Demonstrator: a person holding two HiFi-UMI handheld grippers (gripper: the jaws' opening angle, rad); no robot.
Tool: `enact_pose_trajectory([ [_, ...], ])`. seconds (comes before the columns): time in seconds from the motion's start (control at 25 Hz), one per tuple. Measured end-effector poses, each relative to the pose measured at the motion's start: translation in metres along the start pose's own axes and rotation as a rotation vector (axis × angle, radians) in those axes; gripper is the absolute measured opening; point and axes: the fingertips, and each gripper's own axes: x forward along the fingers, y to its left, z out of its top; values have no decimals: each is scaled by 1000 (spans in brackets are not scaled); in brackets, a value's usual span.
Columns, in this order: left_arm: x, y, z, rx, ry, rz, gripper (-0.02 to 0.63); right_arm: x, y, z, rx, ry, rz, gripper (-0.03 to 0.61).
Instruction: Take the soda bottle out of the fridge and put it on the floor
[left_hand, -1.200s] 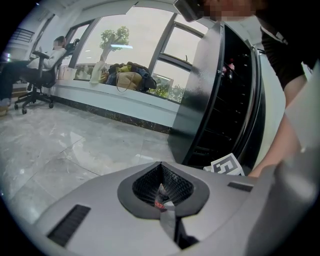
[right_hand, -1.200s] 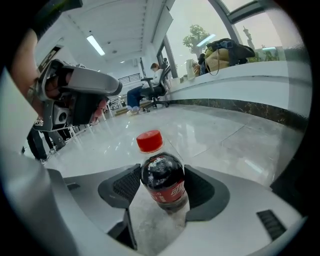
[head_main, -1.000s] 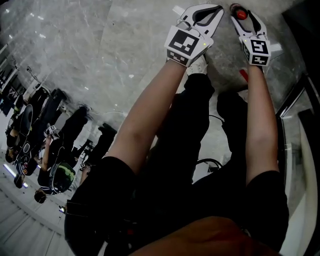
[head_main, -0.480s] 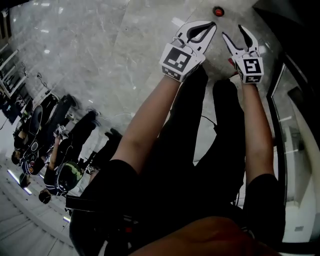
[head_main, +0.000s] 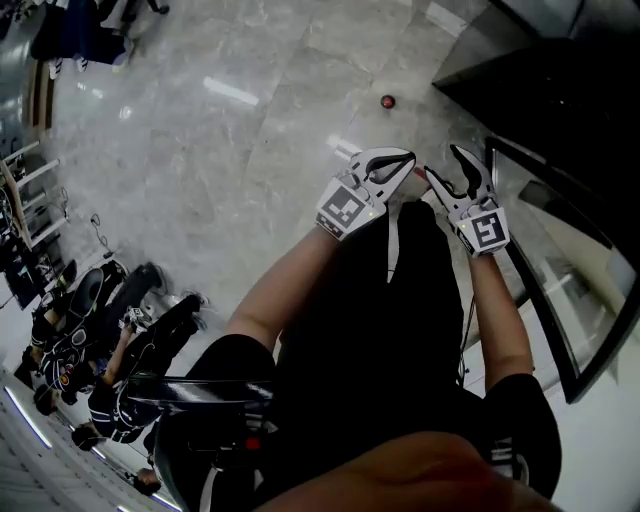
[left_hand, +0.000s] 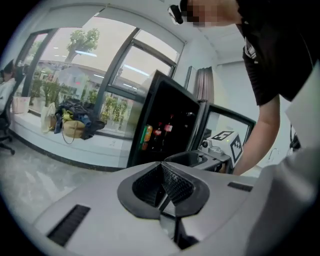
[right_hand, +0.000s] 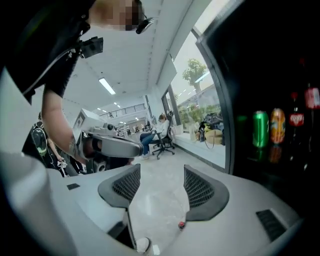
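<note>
Nearest, the person's black trousers (head_main: 400, 330) filled the lower head view. Just beyond them the left gripper (head_main: 405, 166) had its jaws shut together on nothing. The right gripper (head_main: 443, 165), close beside it on the right, had its jaws spread apart and empty, with floor showing between them. Farther out, the bottle (head_main: 387, 102) stood on the grey marble floor (head_main: 200, 150), apart from both grippers, only its red cap clearly seen. At the far right stood the dark fridge (head_main: 560, 90) with its glass door (head_main: 565, 300) open; cans (right_hand: 260, 129) stood on a shelf inside
</note>
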Motion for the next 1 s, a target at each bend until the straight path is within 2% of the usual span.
enact_pose_trajectory([
  [0.24,-56,-84,89,71,-64,-109,-2,-78,72,109,-18,-115,-36,266],
  [0.32,-69,-106,112,109,-71,-142,-2,-98,91,140,-33,-153,-23,179],
  [0.4,-77,-121,133,137,-79,-166,-2,-114,104,168,-44,-203,-1,123],
  [0.44,-82,-127,143,136,-83,-176,-2,-121,111,182,-41,-229,9,106],
  [0.52,-96,-140,164,114,-86,-191,-2,-136,124,205,-5,-262,19,21],
  [0.68,-120,-155,209,107,-110,-219,-2,-149,139,255,22,-302,8,12],
  [0.84,-135,-162,234,136,-141,-232,-2,-151,157,289,-44,-312,34,12],
  [1.0,-145,-164,248,143,-167,-227,-2,-150,172,303,-106,-304,59,12],
])
